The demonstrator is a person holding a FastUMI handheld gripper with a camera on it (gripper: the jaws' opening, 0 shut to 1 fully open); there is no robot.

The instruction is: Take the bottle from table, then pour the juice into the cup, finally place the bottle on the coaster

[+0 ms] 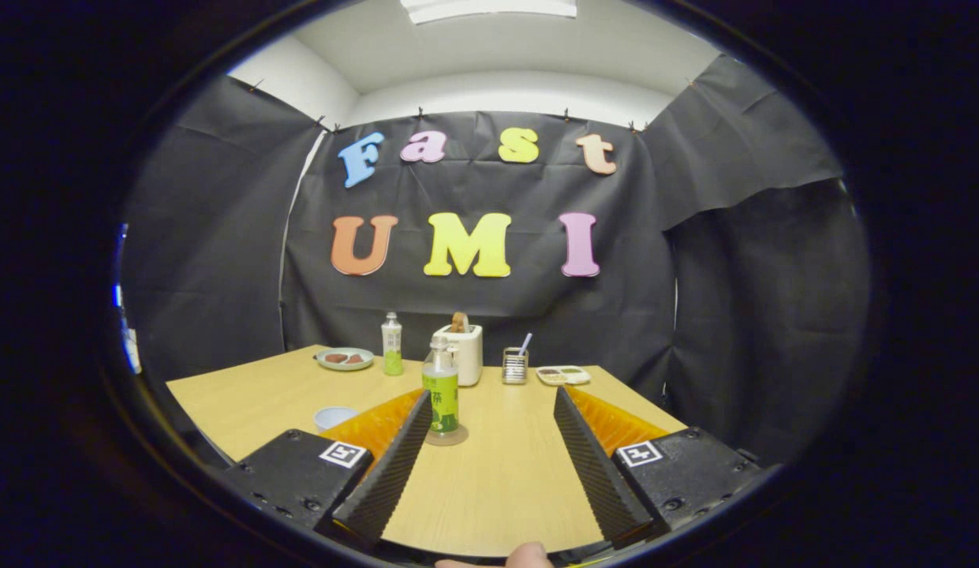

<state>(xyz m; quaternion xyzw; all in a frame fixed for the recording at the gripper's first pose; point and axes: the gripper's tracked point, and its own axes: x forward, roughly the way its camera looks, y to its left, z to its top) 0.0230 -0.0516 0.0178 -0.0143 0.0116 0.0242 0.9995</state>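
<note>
A clear bottle [442, 390] with a green label and a little juice in it stands upright on a round coaster [446, 436] on the wooden table [505, 473]. It is just beyond the tip of my left finger, slightly to that finger's inner side. A small pale cup [332, 416] sits on the table left of the bottle, partly hidden behind the left finger. My gripper [491, 396] is open wide, with only bare tabletop between its fingers, and touches nothing.
Along the table's far edge stand a plate [345, 359] with food, a second bottle [391, 344], a white toaster [464, 353], a small mesh holder [515, 366] and a flat tray [562, 375]. A person's fingertip [528, 556] shows behind the gripper.
</note>
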